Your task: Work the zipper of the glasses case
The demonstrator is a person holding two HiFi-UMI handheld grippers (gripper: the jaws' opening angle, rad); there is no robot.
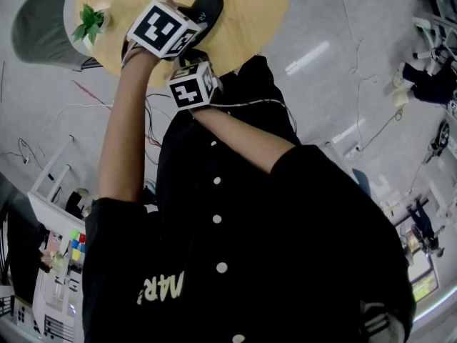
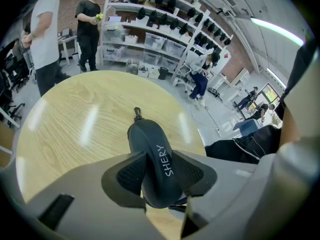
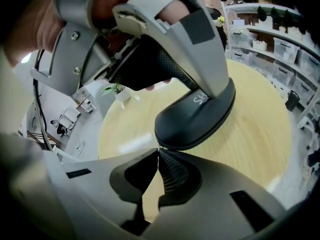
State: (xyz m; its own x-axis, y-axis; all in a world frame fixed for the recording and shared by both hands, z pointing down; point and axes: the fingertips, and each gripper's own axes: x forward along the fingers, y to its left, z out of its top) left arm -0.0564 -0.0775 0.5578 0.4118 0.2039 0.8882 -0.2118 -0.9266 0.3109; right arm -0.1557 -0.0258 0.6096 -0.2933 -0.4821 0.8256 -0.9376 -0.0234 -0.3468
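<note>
A black glasses case [image 2: 150, 149] marked SHERY lies on the round wooden table [image 2: 65, 129], with a short loop at its far end [image 2: 137, 113]. My left gripper [image 2: 162, 171] is shut across the case's near half, one pad on each side. In the right gripper view the case [image 3: 197, 119] sits just beyond my right gripper [image 3: 158, 153]. Its jaws are shut, tips together at the zipper seam, pinching a thin pale zipper pull [image 3: 158, 148]. From the head view both grippers meet at the case [image 1: 208, 4], the left gripper [image 1: 189, 21] above the right gripper [image 1: 194, 61].
A small potted plant [image 1: 89, 23] stands at the table's left edge. Shelving with bins [image 2: 150, 34] and standing people [image 2: 45, 34] are beyond the table. A white cart [image 1: 57, 263] and loose cables [image 1: 371, 120] are on the floor.
</note>
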